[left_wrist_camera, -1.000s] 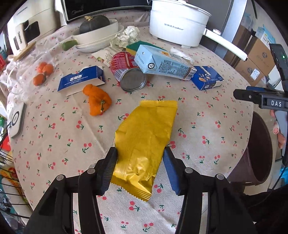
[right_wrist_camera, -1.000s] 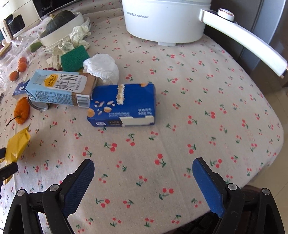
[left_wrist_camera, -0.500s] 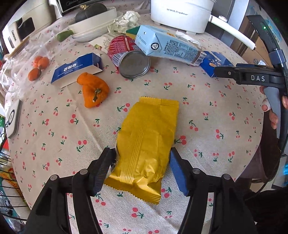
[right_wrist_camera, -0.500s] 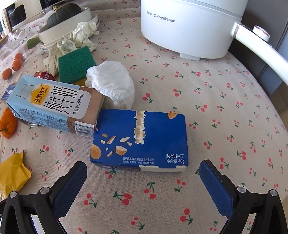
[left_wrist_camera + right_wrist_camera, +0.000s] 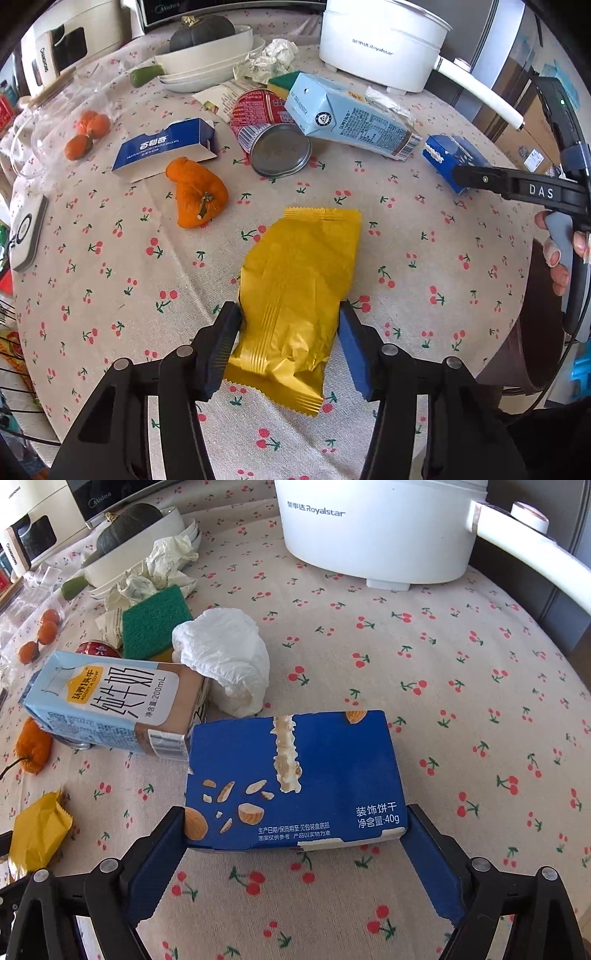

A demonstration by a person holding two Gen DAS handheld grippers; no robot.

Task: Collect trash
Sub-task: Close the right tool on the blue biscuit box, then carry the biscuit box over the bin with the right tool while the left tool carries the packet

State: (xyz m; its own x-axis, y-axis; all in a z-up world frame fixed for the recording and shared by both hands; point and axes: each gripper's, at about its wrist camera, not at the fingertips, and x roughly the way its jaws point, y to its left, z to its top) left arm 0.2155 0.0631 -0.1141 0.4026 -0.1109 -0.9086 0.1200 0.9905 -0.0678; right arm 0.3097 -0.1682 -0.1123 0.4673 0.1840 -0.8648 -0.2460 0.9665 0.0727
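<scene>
A yellow snack wrapper (image 5: 299,295) lies on the cherry-print tablecloth, and my left gripper (image 5: 286,352) is closed against both its sides near its near end. The wrapper's corner also shows in the right wrist view (image 5: 38,830). A blue biscuit box (image 5: 291,779) lies flat, and my right gripper (image 5: 293,843) is open with a finger at each side of the box's near end. The box and right gripper also show in the left wrist view (image 5: 454,160). A light-blue milk carton (image 5: 110,705), a crumpled white tissue (image 5: 225,664) and a red can (image 5: 269,133) lie beyond.
A white electric pot (image 5: 376,528) with a long handle stands at the back. A green sponge (image 5: 155,622), crumpled paper (image 5: 162,568), a bowl with a dark squash (image 5: 207,40), an orange pepper (image 5: 195,192), a second blue box (image 5: 166,147) and a dark bin (image 5: 535,332) off the table's right edge.
My right gripper has moved forward until its fingers flank the blue biscuit box. My left gripper has stayed around the yellow wrapper, with its view shifting slightly.
</scene>
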